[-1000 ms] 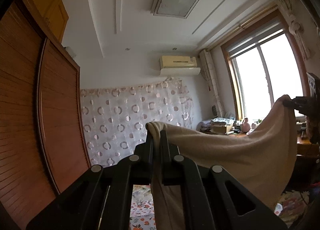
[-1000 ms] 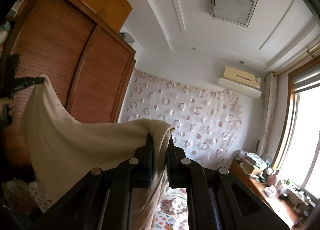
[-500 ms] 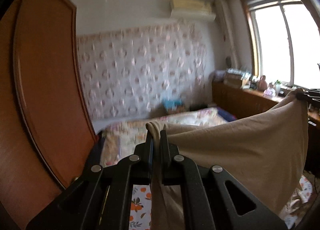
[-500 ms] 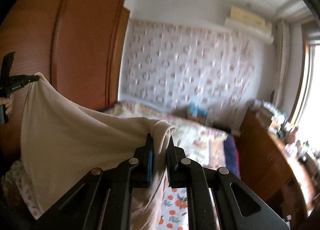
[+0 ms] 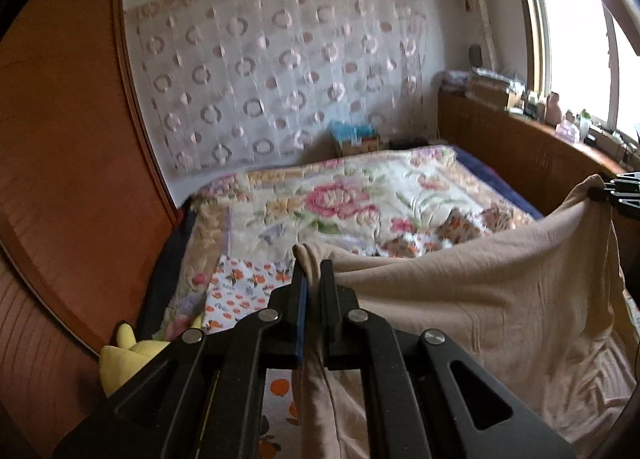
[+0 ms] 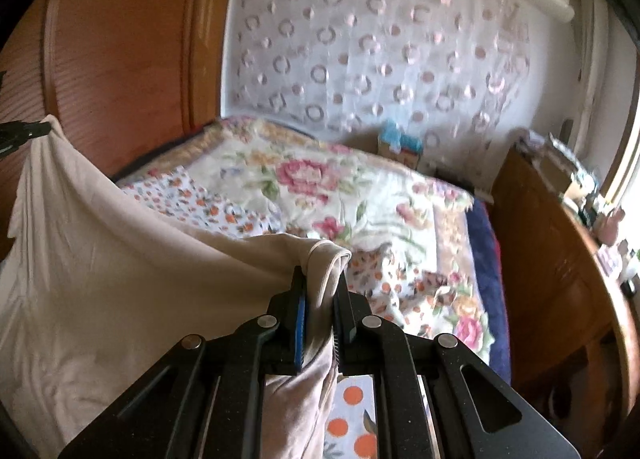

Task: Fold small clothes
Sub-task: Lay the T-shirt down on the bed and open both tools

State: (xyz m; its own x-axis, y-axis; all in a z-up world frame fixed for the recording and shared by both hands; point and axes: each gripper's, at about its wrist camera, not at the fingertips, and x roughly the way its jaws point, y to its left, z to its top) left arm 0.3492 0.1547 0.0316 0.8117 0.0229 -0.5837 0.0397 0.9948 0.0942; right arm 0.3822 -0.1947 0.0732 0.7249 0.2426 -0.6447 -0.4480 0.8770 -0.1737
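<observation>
Floral bed (image 5: 360, 195), beige garment (image 5: 460, 291) pinched in left gripper (image 5: 311, 279)

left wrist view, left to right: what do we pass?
Wooden wardrobe → yellow plush toy → left gripper pinching the beige garment → right gripper at the garment's far corner.

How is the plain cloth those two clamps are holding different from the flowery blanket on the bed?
The beige garment is plain; the floral quilt carries pink flowers. The garment hangs stretched between the left gripper and right gripper, both clamped on it; the quilt lies spread flat on the bed. Both are soft fabric.
</observation>
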